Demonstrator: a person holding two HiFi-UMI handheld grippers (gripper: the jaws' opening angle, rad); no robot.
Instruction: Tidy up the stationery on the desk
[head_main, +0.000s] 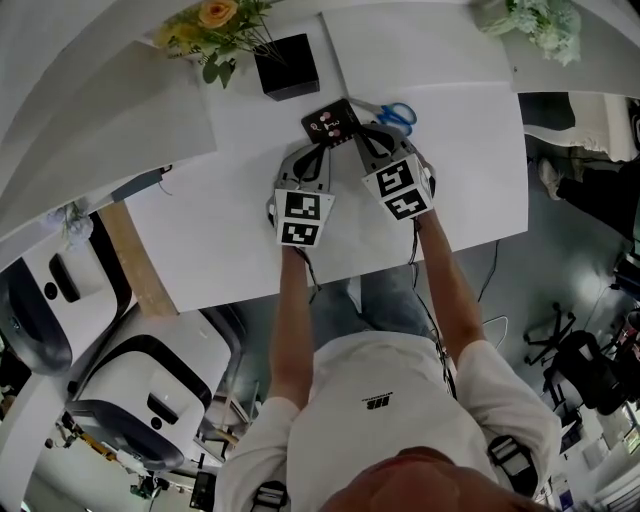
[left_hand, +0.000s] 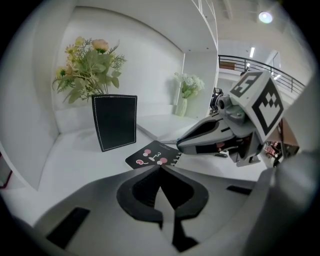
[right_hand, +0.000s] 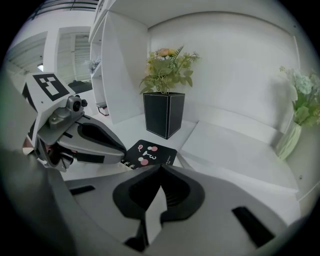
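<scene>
One black notebook (head_main: 332, 123) lies near the desk's (head_main: 455, 160) far edge, between a black vase (head_main: 287, 66) and blue-handled scissors (head_main: 398, 113) — the left gripper (left_hand: 160, 168) and right gripper (right_hand: 160, 168), jaws pressed together, tip toward its near edge.

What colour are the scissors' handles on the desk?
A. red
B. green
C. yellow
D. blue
D: in the head view the scissors, lying right of the black notebook, have blue handle loops.
</scene>
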